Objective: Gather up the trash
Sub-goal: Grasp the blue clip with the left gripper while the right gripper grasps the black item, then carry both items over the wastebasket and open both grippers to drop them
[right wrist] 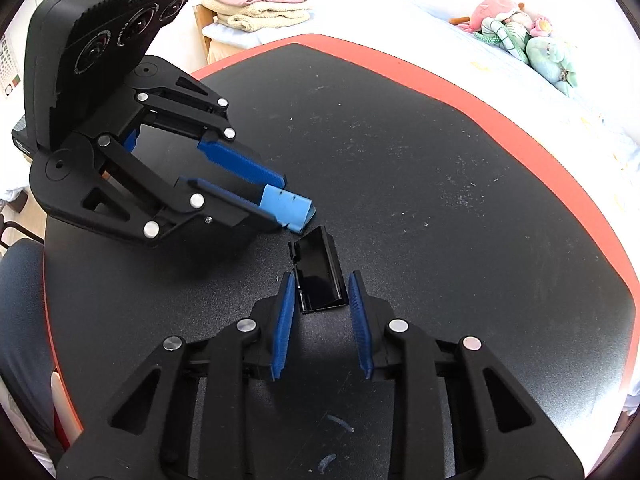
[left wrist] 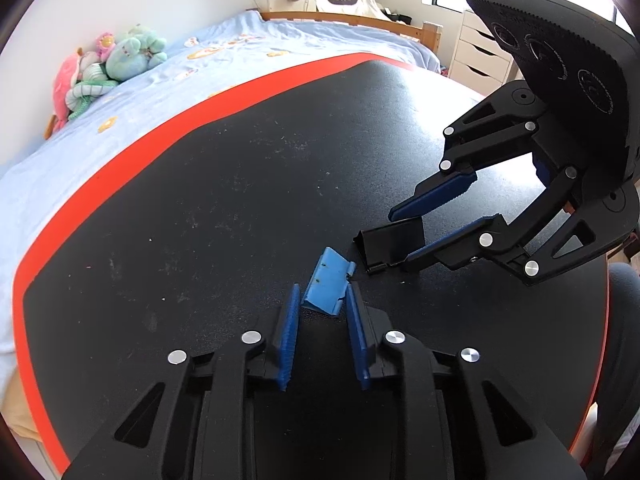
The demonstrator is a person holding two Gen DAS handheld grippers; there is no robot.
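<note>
A blue plastic piece lies on the black table. My left gripper has its near end between the two fingers, which look close to its sides; a firm grip cannot be told. A black plastic piece lies just right of it, between the fingers of my right gripper. In the right wrist view the black piece sits between the open fingers of the right gripper with small gaps on each side. The left gripper has the blue piece sticking out of it.
The table has an orange-red rim. A bed with a light blue sheet and plush toys lies beyond it. White drawers stand far right. Folded towels lie on a shelf. A blue chair seat is at the table's edge.
</note>
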